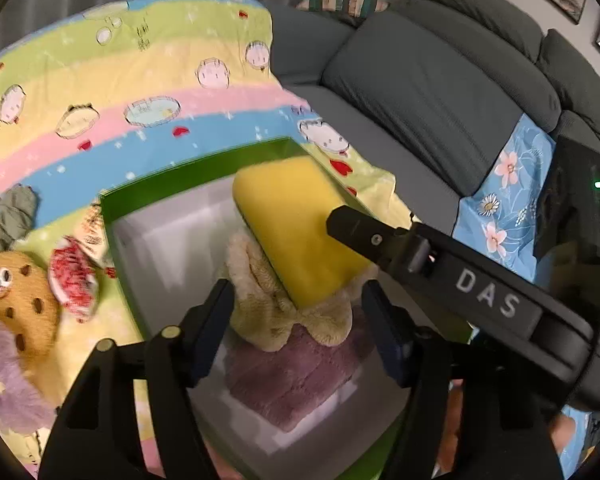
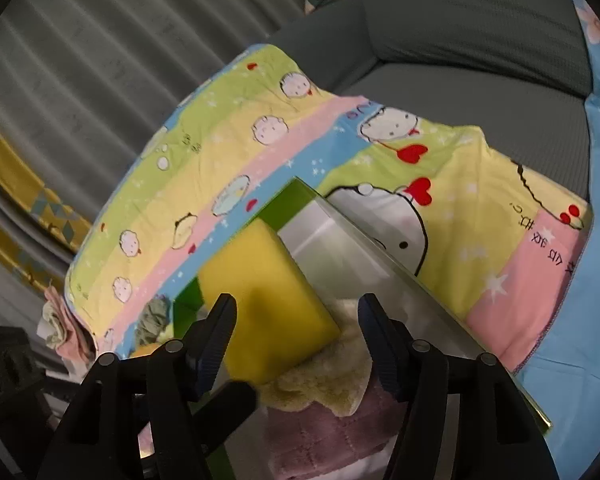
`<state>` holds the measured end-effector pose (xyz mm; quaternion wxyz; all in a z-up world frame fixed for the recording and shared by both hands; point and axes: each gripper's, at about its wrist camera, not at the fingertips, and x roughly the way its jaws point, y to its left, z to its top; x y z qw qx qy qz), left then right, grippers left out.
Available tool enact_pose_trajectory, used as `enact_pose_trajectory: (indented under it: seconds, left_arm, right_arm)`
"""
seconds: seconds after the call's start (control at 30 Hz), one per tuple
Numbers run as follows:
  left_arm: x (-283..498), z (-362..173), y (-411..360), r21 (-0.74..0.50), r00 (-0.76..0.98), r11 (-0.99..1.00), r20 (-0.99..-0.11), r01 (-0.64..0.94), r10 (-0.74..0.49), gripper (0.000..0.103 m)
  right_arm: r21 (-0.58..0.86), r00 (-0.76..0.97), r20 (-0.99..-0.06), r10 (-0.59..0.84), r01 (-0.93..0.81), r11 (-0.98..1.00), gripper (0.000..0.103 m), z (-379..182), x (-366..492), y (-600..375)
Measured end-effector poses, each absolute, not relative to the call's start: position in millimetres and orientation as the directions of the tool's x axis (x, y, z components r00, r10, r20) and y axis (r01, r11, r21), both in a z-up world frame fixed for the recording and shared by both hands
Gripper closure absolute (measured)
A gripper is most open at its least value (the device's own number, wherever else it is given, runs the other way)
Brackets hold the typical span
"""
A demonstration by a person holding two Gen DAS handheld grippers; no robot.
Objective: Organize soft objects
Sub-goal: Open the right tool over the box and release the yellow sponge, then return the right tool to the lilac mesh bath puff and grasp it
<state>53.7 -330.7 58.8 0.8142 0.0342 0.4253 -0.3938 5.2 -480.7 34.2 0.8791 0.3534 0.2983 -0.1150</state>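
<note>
- Scene: a green-rimmed storage box (image 1: 204, 168) with pale inner walls sits on a cartoon-print quilt (image 1: 112, 92) spread over a grey sofa (image 1: 428, 92).
- Contents: a folded purple plush cloth (image 1: 296, 376) lies at the bottom of the box, a beige fluffy cloth (image 1: 268, 300) rests on it, and a yellow sponge block (image 1: 296, 224) leans on top, tilted against the far wall.
- Right gripper (image 2: 296, 344): jaws spread apart, holding nothing. The sponge block lies between and just ahead of them; contact cannot be confirmed.
- Left gripper (image 1: 300, 320): jaws open and empty, hovering over the beige cloth at the near end of the box.
- Step in hand, as judged: seating the sponge in the box, with release apparently complete.
- Procedure: withdraw the right gripper straight up, jaws kept wide, so the pads do not drag the sponge or snag the fluffy pile.
- If the sponge stays tilted, press its upper end down lightly so it lies flat and leaves room.
- Remaining items outside the box, on the quilt: a cookie plush toy (image 1: 20, 296), a red-and-white soft item (image 1: 74, 280), a lilac fluffy ring (image 1: 8, 380) and a grey-green cloth (image 1: 12, 216).
- Risk: the two grippers are crowded over the box; move one at a time.
</note>
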Motion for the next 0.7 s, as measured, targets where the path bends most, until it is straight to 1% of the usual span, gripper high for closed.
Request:
enact_pose_trajectory:
  seconds: [0.03,0.1,0.17,0.23,0.33,0.4,0.47,0.53,0.57,0.63,0.7]
  left_arm:
    - [50.3,63.3,-323.4,-0.272,0.346,0.692,-0.710,0.669,-0.614,0.032]
    - [45.3,69.6,-311.0,-0.263,0.374,0.699,-0.693,0.666,-0.617,0.029]
    - [39.7,75.5,-293.6,-0.260,0.401,0.707,-0.673,0.658,-0.621,0.022]
    - [35.3,79.3,-275.4,-0.259,0.430,0.717,-0.652,0.647,-0.624,0.018]
    - [29.8,82.5,-245.4,-0.258,0.469,0.743,-0.638,0.618,-0.611,0.018]
    - [25.9,82.8,-220.8,-0.254,0.503,0.772,-0.634,0.583,-0.588,0.018]
    - [22.9,81.1,-190.7,-0.253,0.541,0.801,-0.625,0.543,-0.563,0.015]
    - [21.2,78.4,-165.1,-0.244,0.579,0.830,-0.617,0.502,-0.532,0.007]
    - [20.9,76.1,-150.3,-0.230,0.607,0.850,-0.613,0.474,-0.505,0.004]
    - [22.0,68.1,-117.6,-0.189,0.662,0.897,-0.617,0.400,-0.425,0.004]
    - [24.2,58.7,-92.8,-0.171,0.680,0.923,-0.631,0.346,-0.372,0.004]
  right_arm:
    - [0.551,0.803,-0.595,0.001,0.408,0.728,0.031,37.5,2.7,-478.1]
    - [0.550,0.818,-0.576,-0.006,0.393,0.737,0.026,43.3,-0.2,-473.8]
    - [0.555,0.837,-0.547,-0.004,0.366,0.747,0.025,48.5,-4.4,-467.8]
    - [0.553,0.845,-0.535,0.000,0.350,0.757,0.022,53.4,-5.4,-459.7]
    - [0.531,0.857,-0.515,0.002,0.317,0.786,0.017,61.4,-6.2,-441.6]
    - [0.505,0.858,-0.513,-0.002,0.304,0.808,0.016,65.8,-4.6,-430.2]
    - [0.474,0.856,-0.517,-0.009,0.295,0.830,0.015,69.3,-2.0,-418.2]
    - [0.443,0.853,-0.522,-0.014,0.285,0.850,0.010,70.6,1.6,-406.6]
    - [0.427,0.850,-0.526,-0.014,0.278,0.860,0.009,70.4,4.0,-400.3]
    - [0.393,0.839,-0.544,-0.010,0.265,0.881,0.009,69.1,10.0,-385.6]
    - [0.368,0.833,-0.553,-0.001,0.246,0.897,0.009,68.6,13.6,-372.3]
